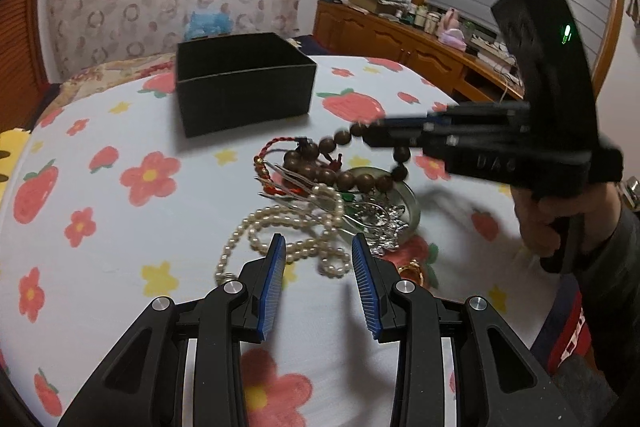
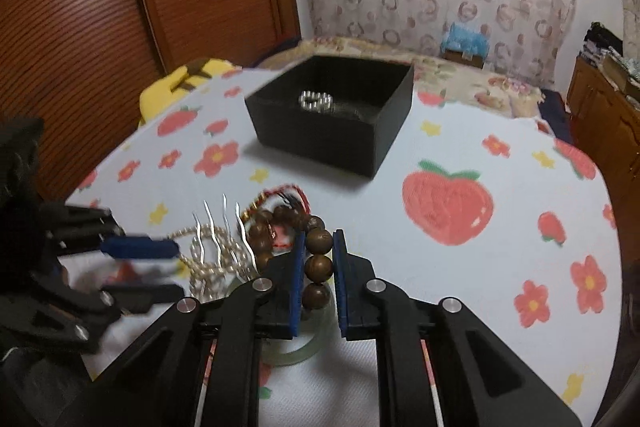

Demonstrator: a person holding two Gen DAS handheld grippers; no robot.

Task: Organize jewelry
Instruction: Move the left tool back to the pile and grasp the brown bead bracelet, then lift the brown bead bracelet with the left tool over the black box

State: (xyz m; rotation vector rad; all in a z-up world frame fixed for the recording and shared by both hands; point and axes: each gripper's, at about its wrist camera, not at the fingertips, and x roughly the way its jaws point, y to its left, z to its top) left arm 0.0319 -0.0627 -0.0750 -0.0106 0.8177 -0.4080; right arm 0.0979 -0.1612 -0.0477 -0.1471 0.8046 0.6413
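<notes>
A pile of jewelry lies on the flowered tablecloth: a brown wooden bead bracelet (image 1: 352, 177), a white pearl necklace (image 1: 280, 223), a red braided cord (image 1: 276, 147), a silver hair comb (image 2: 224, 231) and a green jade bangle (image 2: 304, 347). My right gripper (image 2: 319, 247) is shut on the wooden bead bracelet (image 2: 318, 267) and lifts one end of it; it also shows in the left wrist view (image 1: 376, 135). My left gripper (image 1: 319, 259) is open, just above the pearl necklace. A black open box (image 1: 244, 83) stands behind the pile; a silver beaded piece (image 2: 316, 101) lies inside it.
A silver ornament (image 1: 380, 223) and a gold ring (image 1: 412, 271) lie at the pile's right. A wooden wardrobe (image 2: 120, 7) stands to the left, a wooden sideboard (image 1: 420, 43) with clutter to the right, and a covered bed behind the table.
</notes>
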